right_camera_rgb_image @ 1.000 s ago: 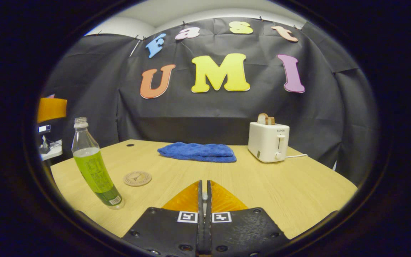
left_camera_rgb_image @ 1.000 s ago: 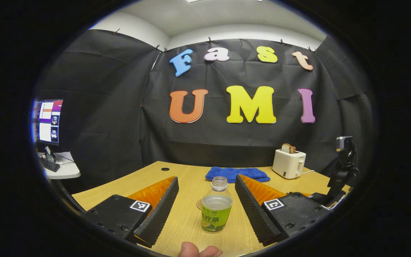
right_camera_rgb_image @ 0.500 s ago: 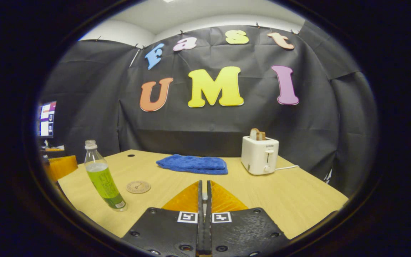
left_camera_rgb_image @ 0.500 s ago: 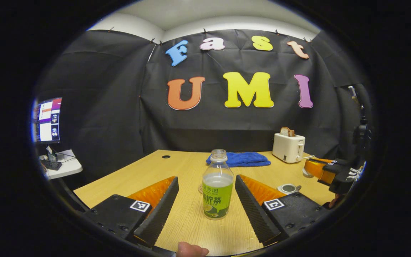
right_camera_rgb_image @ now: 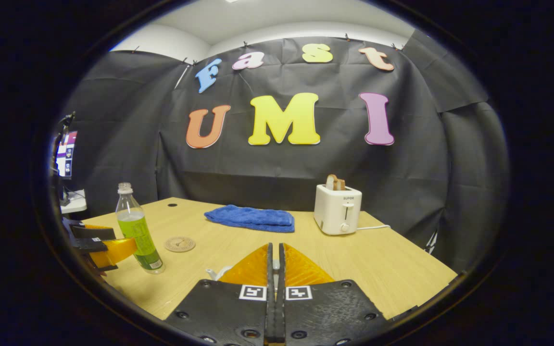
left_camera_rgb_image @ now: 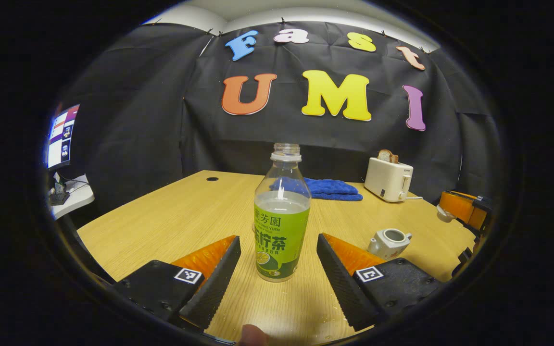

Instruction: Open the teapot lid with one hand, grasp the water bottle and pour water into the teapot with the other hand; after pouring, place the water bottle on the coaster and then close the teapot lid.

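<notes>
Between open left tongs (left_camera_rgb_image: 277, 269): water bottle (left_camera_rgb_image: 282, 226) upright.

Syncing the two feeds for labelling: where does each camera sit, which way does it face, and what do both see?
Left gripper view: rides the left gripper, low over the table, facing the water bottle standing between its open fingers; teapot to its right, a fingertip at the bottom edge.
Right gripper view: rides the right gripper, fingers closed together, facing the towel and toaster; left gripper at far left.
Shared: bottle, towel, toaster, table.
</notes>
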Tool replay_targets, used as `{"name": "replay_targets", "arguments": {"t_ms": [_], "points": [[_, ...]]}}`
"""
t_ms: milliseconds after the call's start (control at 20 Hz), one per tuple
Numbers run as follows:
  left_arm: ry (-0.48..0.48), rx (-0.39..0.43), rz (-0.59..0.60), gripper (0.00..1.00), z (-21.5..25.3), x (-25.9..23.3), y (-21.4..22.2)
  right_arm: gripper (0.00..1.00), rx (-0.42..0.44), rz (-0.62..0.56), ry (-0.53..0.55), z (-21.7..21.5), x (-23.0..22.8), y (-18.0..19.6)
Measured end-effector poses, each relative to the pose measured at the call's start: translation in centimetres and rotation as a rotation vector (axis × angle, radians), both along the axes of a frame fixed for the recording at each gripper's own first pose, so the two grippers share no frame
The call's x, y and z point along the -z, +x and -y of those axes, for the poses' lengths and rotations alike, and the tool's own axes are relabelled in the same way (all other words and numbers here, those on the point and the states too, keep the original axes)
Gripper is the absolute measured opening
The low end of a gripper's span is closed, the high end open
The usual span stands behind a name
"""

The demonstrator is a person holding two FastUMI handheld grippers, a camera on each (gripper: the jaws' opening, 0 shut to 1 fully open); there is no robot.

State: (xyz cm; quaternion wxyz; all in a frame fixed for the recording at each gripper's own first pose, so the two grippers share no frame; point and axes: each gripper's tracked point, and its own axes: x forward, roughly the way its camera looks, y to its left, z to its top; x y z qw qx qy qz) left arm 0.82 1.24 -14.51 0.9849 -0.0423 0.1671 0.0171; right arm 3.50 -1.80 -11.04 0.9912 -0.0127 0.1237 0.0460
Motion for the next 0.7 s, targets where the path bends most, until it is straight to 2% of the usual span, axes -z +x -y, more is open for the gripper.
{"name": "replay_targets", "arguments": {"t_ms": [700], "points": [[0.028, -0.005, -0.098, 1.00, 0.0, 3.4, 2.7, 0.00, -0.014, -0.021, -0.004, 0.3, 0.1, 0.3]]}}
